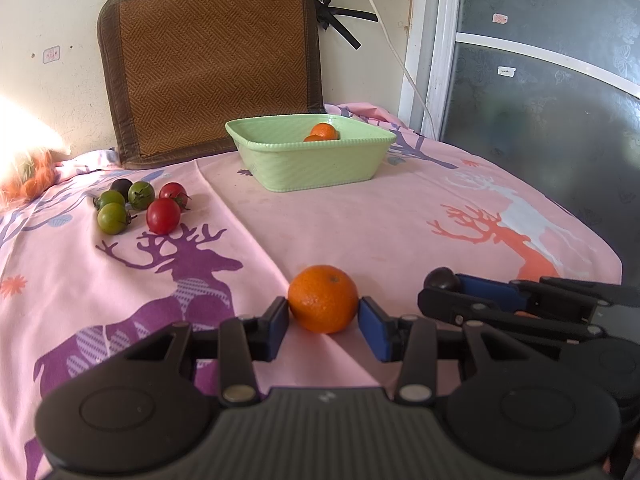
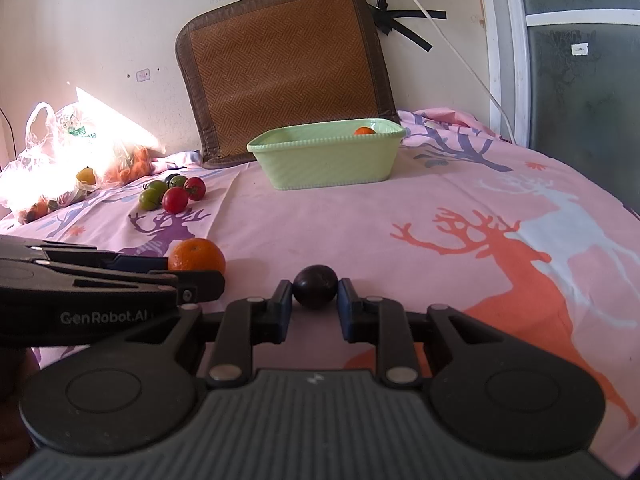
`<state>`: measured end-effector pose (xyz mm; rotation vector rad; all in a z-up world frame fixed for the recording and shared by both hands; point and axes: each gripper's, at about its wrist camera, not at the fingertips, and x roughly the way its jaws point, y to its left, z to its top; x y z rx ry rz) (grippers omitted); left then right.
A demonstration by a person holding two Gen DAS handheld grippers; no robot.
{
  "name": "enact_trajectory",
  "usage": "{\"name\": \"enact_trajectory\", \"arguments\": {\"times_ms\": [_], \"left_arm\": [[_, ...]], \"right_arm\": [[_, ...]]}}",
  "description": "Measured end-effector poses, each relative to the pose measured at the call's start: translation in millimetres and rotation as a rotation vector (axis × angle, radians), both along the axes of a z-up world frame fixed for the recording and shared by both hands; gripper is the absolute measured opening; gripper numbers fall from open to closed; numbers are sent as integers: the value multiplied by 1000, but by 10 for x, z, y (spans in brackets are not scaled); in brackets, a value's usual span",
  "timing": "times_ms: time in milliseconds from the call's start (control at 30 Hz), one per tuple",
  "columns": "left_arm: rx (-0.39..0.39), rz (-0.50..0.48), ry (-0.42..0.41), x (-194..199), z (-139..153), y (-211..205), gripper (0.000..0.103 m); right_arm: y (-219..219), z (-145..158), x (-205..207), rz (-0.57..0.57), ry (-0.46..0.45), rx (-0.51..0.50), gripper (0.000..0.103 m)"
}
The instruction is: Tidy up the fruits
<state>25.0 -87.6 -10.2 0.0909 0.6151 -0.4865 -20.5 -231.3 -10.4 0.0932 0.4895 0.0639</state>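
Two oranges point(image 1: 322, 132) already lie in the green basin point(image 1: 312, 160). Nearer than the basin, the left hand-held gripper point(image 1: 323, 322) grasps an orange point(image 1: 323, 298) and the right hand-held gripper point(image 2: 314, 300) grasps a dark plum point(image 2: 314, 286). Left of the basin, six tomatoes point(image 1: 163, 215) wait.

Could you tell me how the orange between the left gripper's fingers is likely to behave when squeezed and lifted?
The orange looks round, so it may roll if nudged off-centre. Its dimpled peel probably grips the blue pads well. It seems firm enough for moderate squeezing by the left gripper.
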Motion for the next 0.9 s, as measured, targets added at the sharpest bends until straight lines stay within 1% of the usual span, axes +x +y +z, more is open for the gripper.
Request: {"name": "enact_trajectory", "arguments": {"times_ms": [467, 700, 833, 900], "left_arm": [[-24, -15, 10, 40, 10, -3, 38], [-44, -22, 26, 66, 11, 4, 38], [-78, -58, 56, 107, 72, 12, 37], [-102, -66, 47, 183, 175, 6, 37]], "right_arm": [[6, -1, -8, 1, -5, -3, 28], [23, -9, -12, 3, -17, -26, 27], [-10, 41, 8, 5, -31, -19, 27], [-48, 100, 66, 16, -40, -7, 27]]}}
